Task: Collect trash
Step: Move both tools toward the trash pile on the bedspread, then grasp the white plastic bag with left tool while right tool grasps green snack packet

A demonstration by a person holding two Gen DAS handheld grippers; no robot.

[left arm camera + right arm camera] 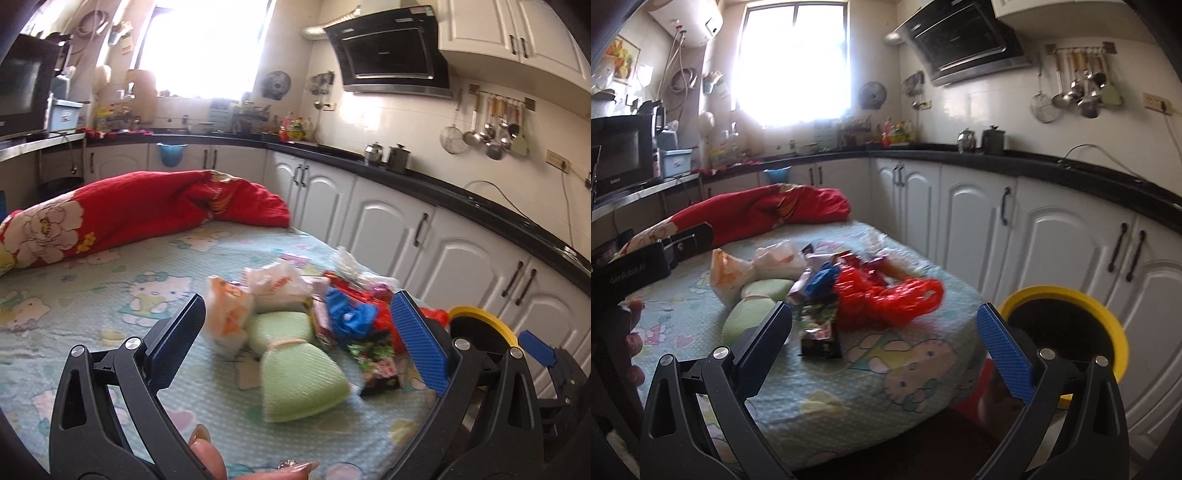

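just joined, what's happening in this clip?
A person holds a gripper in each hand over a table with a cartoon-print cloth, collecting trash. Both the left gripper and the right gripper are open and empty, pointed at a pile of wrappers and bags: a red plastic bag, a green tied bundle, a blue scrap, white bags. A yellow-rimmed bin waits beside the table. Nothing is picked up yet.
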